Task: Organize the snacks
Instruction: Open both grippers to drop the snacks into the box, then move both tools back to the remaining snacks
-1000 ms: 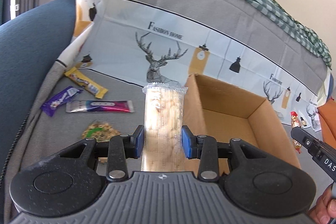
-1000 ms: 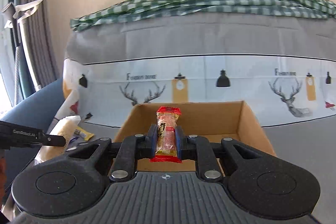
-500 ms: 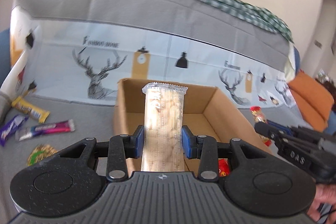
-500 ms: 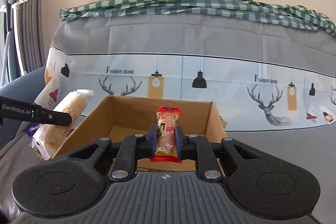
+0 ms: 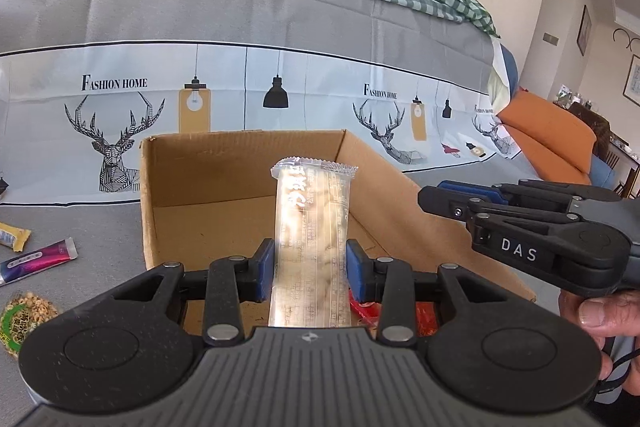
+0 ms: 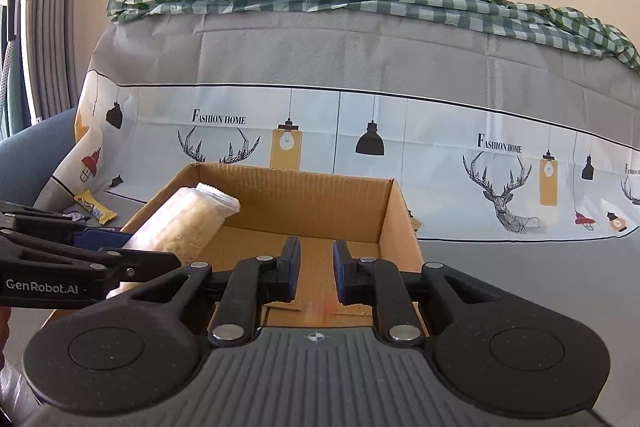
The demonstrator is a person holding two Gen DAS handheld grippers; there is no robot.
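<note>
My left gripper (image 5: 311,269) is shut on a long clear-wrapped pale snack bar (image 5: 312,239) and holds it over the open cardboard box (image 5: 240,155). The bar also shows in the right wrist view (image 6: 188,223), above the box's left wall. My right gripper (image 6: 316,267) is open and empty over the box (image 6: 396,219); a blurred red streak (image 6: 320,309) shows just below its jaws. A red wrapper (image 5: 422,319) lies in the box near its front. The right gripper also shows in the left wrist view (image 5: 444,193), over the box's right wall.
The box stands on a grey sofa cover (image 5: 100,219) printed with deer and lamps. Left of it lie a purple bar (image 5: 36,261), a yellow bar (image 5: 14,235) and a round nut pack (image 5: 22,317). An orange cushion (image 5: 548,131) is at the right.
My right gripper has opened and let go of the red snack, which has dropped toward the box. Both grippers have moved in over the box; the left still holds the long bar.
</note>
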